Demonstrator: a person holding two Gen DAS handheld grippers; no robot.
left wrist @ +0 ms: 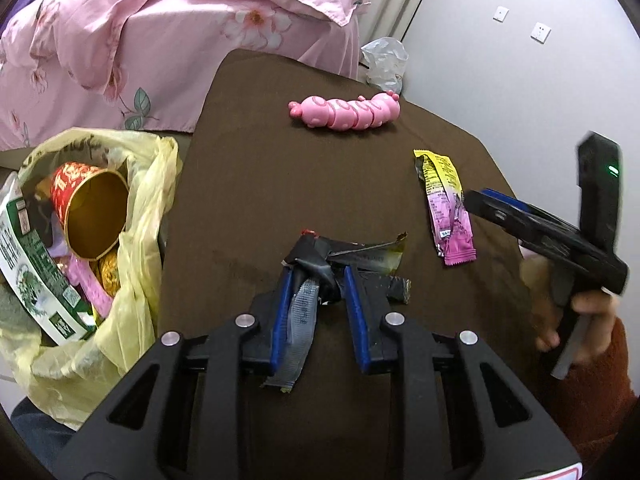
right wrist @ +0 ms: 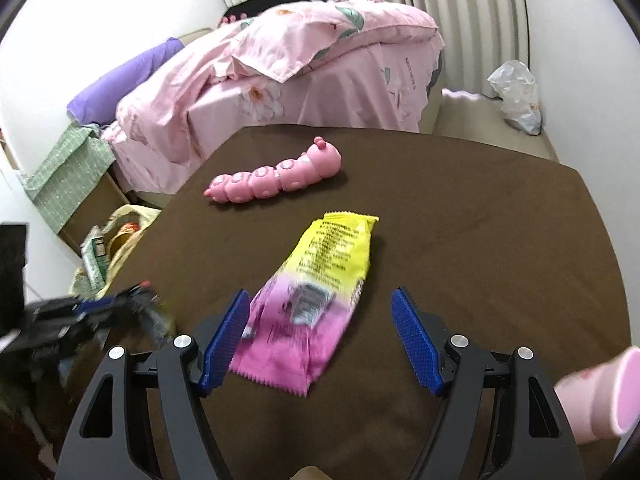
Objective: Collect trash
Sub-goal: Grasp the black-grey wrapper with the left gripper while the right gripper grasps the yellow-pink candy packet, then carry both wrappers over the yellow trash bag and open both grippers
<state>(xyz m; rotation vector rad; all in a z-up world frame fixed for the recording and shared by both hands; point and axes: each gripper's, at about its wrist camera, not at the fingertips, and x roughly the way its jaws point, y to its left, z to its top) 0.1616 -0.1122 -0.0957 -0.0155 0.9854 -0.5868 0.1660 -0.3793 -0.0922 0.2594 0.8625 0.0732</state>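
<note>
My left gripper (left wrist: 319, 276) is shut on a crumpled black and silver wrapper (left wrist: 360, 256), lifted just over the brown table (left wrist: 248, 160). A silver strip of the wrapper hangs between the fingers. To its left stands the yellow trash bag (left wrist: 148, 208), open, holding a red paper cup and a green carton. A yellow and pink snack wrapper (right wrist: 336, 248) lies flat on the table. My right gripper (right wrist: 320, 294) is open around its pink end, pads apart from it. In the left wrist view the right gripper (left wrist: 476, 198) reaches that wrapper (left wrist: 444, 204) from the right.
A pink caterpillar toy (right wrist: 276, 174) lies further back on the table. A pink cup (right wrist: 600, 396) sits at the right edge. Behind the table is a bed with pink bedding (right wrist: 320, 60), and a white plastic bag (right wrist: 516, 96) lies on the floor.
</note>
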